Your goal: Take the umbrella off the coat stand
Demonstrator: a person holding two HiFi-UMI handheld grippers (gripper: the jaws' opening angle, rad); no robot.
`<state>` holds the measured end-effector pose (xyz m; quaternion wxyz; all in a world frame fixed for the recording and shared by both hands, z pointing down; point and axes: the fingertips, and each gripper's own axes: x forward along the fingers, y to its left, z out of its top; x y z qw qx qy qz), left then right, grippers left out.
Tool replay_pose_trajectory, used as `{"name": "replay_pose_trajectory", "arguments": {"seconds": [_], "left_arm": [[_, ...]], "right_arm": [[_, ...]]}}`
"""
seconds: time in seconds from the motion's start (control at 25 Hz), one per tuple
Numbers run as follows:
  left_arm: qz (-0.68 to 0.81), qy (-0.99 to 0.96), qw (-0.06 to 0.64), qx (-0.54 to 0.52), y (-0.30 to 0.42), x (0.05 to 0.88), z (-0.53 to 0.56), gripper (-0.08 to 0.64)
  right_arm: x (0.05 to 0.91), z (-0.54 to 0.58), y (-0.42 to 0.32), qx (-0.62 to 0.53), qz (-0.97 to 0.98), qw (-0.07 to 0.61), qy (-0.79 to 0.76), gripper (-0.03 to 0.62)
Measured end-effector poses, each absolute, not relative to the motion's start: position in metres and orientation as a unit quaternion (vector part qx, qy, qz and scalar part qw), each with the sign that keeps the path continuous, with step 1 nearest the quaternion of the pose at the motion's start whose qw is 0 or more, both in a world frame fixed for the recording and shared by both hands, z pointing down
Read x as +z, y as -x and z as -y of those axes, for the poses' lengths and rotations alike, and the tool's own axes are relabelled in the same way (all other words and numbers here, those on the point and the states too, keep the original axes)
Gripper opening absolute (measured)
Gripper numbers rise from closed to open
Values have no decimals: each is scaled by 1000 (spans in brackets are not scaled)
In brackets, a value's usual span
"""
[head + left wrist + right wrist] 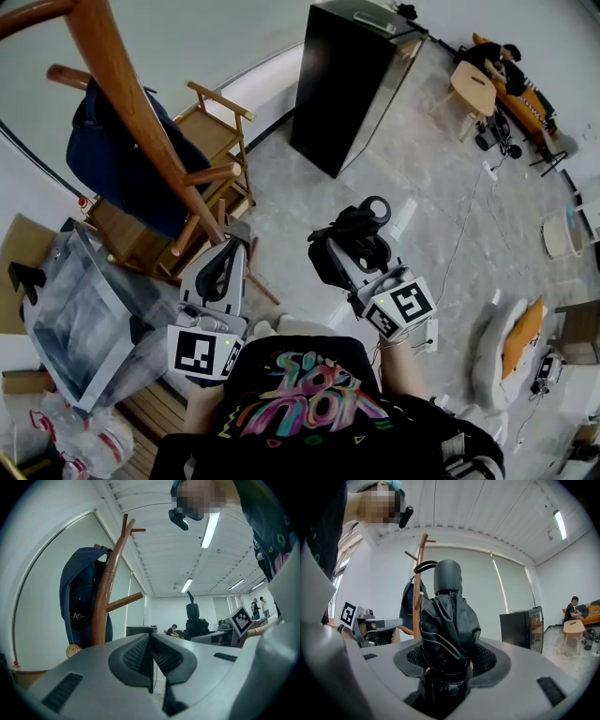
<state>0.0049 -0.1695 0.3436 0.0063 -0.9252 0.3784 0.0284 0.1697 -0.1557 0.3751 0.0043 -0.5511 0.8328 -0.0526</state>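
Our right claw point(448, 662) is pinching the umbrella point(450, 620). The two jaws press on the folded black cloth from both sides, low down near its strap. The umbrella is closed and bundled up. It points out ahead of the claw, with its round grey handle point(447, 576) at the far end.

Our left claw point(152, 656) has its jaws pressed together with nothing in them. It is held out toward the stand and touches nothing.

The wooden coat stand point(417, 573) is behind the umbrella, a good way off. In the head view there is bare floor between the umbrella and the stand. No peg touches the umbrella, and its little loop point(424, 566) hangs free in the air.

A dark blue cloth thing point(79, 597) hangs on the stand. It is not part of our job.

So we think the main part is done: the umbrella is off the stand and in our right claw. All that may be left is to carry it away or put it down somewhere. We cannot tell from here where it should go.
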Motion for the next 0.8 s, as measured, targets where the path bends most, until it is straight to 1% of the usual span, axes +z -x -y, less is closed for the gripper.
{"name": "replay_pose_trajectory", "arguments": {"seconds": [0.8], "left_arm": [[-385,922,3,27,-4,345,167,32]], "right_arm": [[373,154,-171,-55,-836,3,546,245]]}}
